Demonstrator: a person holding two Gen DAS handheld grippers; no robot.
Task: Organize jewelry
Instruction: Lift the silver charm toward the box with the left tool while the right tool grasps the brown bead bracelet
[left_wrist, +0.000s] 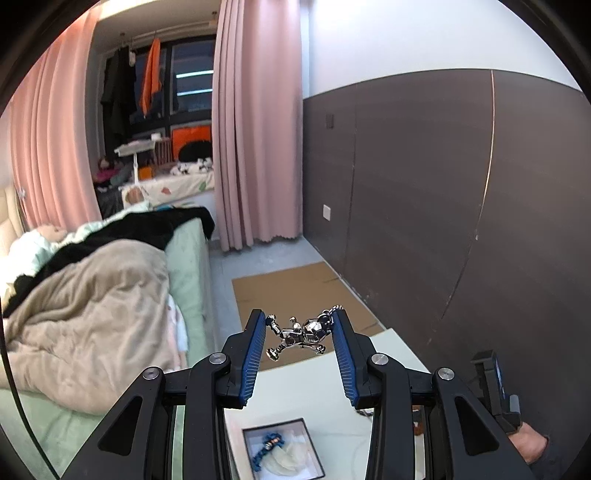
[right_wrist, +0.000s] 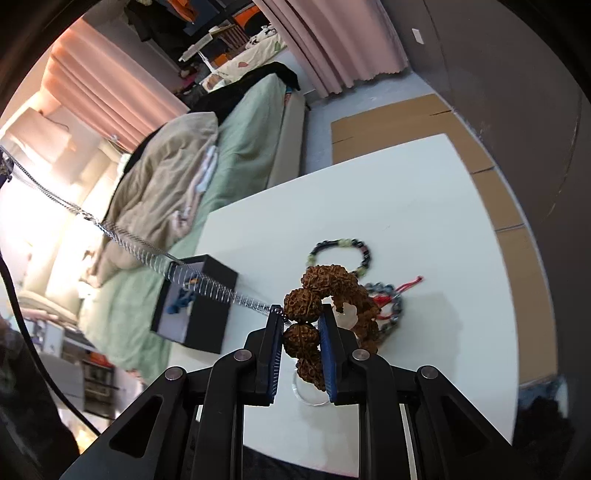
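The right claw (right_wrist: 301, 328) angles down over the white worktop (right_wrist: 424, 192), pinching a knobbly brown seed bracelet (right_wrist: 332, 291) and a silver chain (right_wrist: 147, 249) stretched taut leftward above the open black box (right_wrist: 201, 302). The left claw (left_wrist: 300, 332), raised level with its fingers spread, carries a shiny metal figure pendant (left_wrist: 301, 334). A dark beaded bracelet (right_wrist: 341, 254) lies beyond; the worktop's far edge meets cardboard (right_wrist: 388, 118).
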